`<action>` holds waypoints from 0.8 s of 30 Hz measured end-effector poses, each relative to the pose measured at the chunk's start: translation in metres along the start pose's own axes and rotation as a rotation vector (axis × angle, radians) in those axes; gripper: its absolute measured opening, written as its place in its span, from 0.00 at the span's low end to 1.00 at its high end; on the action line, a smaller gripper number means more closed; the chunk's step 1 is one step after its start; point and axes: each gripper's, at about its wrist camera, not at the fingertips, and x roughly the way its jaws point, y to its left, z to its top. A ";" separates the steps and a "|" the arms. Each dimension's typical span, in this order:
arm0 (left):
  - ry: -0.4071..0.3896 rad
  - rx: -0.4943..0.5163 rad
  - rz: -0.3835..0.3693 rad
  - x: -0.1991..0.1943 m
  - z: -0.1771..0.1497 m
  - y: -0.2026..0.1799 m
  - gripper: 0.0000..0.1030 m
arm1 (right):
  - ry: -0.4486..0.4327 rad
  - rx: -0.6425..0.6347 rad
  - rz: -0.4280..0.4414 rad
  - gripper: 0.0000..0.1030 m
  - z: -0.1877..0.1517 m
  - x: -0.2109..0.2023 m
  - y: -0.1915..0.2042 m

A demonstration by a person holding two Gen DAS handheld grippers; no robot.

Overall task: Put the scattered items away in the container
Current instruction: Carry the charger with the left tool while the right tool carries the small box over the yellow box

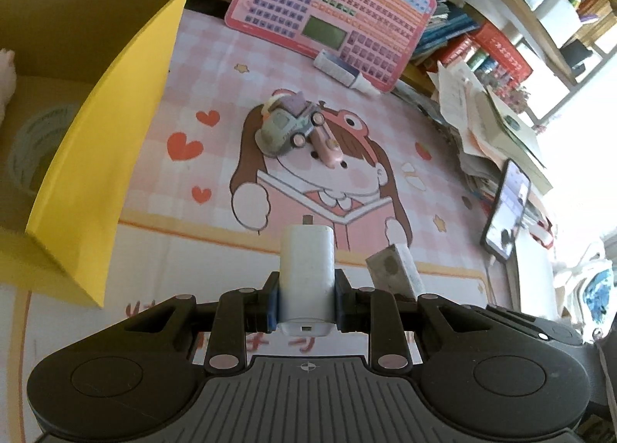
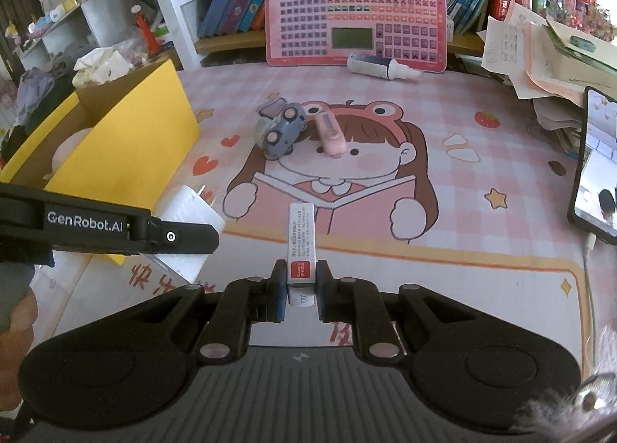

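Observation:
My left gripper (image 1: 306, 288) is shut on a white plug-in charger (image 1: 306, 269), prongs pointing away, held above the pink cartoon mat (image 1: 200, 69). The open yellow cardboard box (image 1: 96, 157) stands just to its left. My right gripper (image 2: 302, 281) is shut on a slim white box with a red label (image 2: 300, 238), also off the mat. Its end, the slim box (image 1: 393, 267), shows right of my left fingers. The left gripper (image 2: 173, 238) with the charger (image 2: 193, 208) shows beside the yellow box (image 2: 127, 150). A toy car (image 2: 281, 130) and a pink oblong item (image 2: 329, 134) lie mid-mat.
A small white bottle (image 2: 380, 67) lies before a pink button tablet (image 2: 356, 7) propped against shelved books. A phone (image 2: 595, 169) leans at the right edge by a pile of papers (image 2: 540, 57). The box holds a greyish ring (image 1: 34, 142) and something pink (image 1: 5, 76).

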 end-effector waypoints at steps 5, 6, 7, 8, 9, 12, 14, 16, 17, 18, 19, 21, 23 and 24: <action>-0.017 0.032 -0.032 -0.015 -0.006 0.004 0.24 | -0.009 -0.006 -0.017 0.14 -0.008 -0.009 0.016; -0.019 0.037 -0.036 -0.019 -0.007 0.005 0.24 | -0.010 -0.008 -0.018 0.14 -0.011 -0.011 0.020; -0.020 0.040 -0.039 -0.022 -0.009 0.008 0.24 | -0.011 -0.009 -0.019 0.14 -0.013 -0.012 0.024; -0.018 0.041 -0.039 -0.024 -0.011 0.010 0.24 | -0.011 -0.007 -0.019 0.14 -0.016 -0.014 0.028; -0.018 0.041 -0.039 -0.027 -0.014 0.013 0.24 | -0.011 -0.004 -0.018 0.14 -0.018 -0.015 0.032; -0.020 0.033 -0.040 -0.038 -0.023 0.024 0.24 | -0.012 0.002 -0.024 0.14 -0.026 -0.018 0.045; -0.023 0.027 -0.044 -0.047 -0.030 0.033 0.24 | -0.010 0.004 -0.026 0.14 -0.032 -0.021 0.055; -0.021 0.018 -0.046 -0.056 -0.038 0.042 0.24 | -0.006 0.003 -0.030 0.14 -0.039 -0.023 0.067; -0.019 0.012 -0.046 -0.060 -0.042 0.047 0.24 | -0.002 0.002 -0.031 0.14 -0.042 -0.025 0.073; -0.015 0.003 -0.044 -0.064 -0.047 0.053 0.24 | 0.002 0.000 -0.032 0.14 -0.046 -0.026 0.079; -0.013 -0.004 -0.043 -0.069 -0.051 0.058 0.24 | 0.007 -0.001 -0.031 0.14 -0.050 -0.027 0.086; -0.014 -0.016 -0.038 -0.081 -0.060 0.070 0.24 | 0.014 -0.007 -0.026 0.14 -0.057 -0.030 0.100; -0.017 -0.028 -0.035 -0.091 -0.068 0.083 0.24 | 0.019 -0.013 -0.018 0.14 -0.064 -0.032 0.114; -0.019 -0.032 -0.032 -0.096 -0.071 0.089 0.24 | 0.019 -0.016 -0.013 0.14 -0.068 -0.034 0.122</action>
